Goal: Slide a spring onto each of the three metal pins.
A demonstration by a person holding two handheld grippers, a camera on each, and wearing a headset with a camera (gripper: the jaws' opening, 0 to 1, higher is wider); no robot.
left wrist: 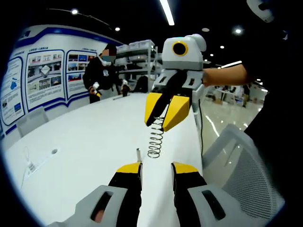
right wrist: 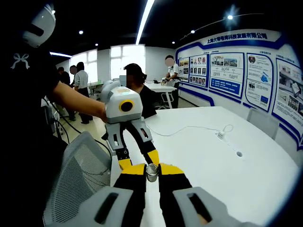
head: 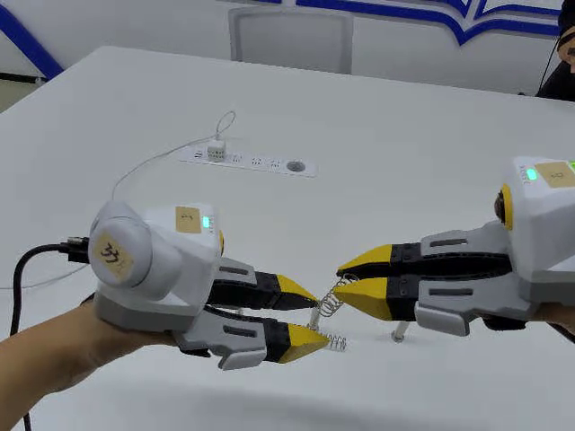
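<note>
My right gripper [head: 352, 280] comes in from the right, shut on the upper end of a steel spring [head: 330, 301] that hangs slanting from its yellow tips. In the left gripper view that spring [left wrist: 155, 142] dangles just right of an upright metal pin [left wrist: 138, 154]. My left gripper [head: 301, 316] faces it from the left with its jaws open and nothing between them. The pin [head: 314, 320] stands just past its tips. A second spring [head: 335, 342] lies by the lower left tip. Another pin [head: 398, 331] stands under the right gripper. The held spring's coil end [right wrist: 151, 172] sits between the right gripper's jaws.
A white power strip [head: 247, 162] with a plugged charger and thin white cable lies mid-table. A black cable [head: 22, 269] trails off the left gripper. A grey chair [head: 289, 38] stands at the far edge, a mesh chair [left wrist: 236, 161] at the near edge. Several people stand in the room.
</note>
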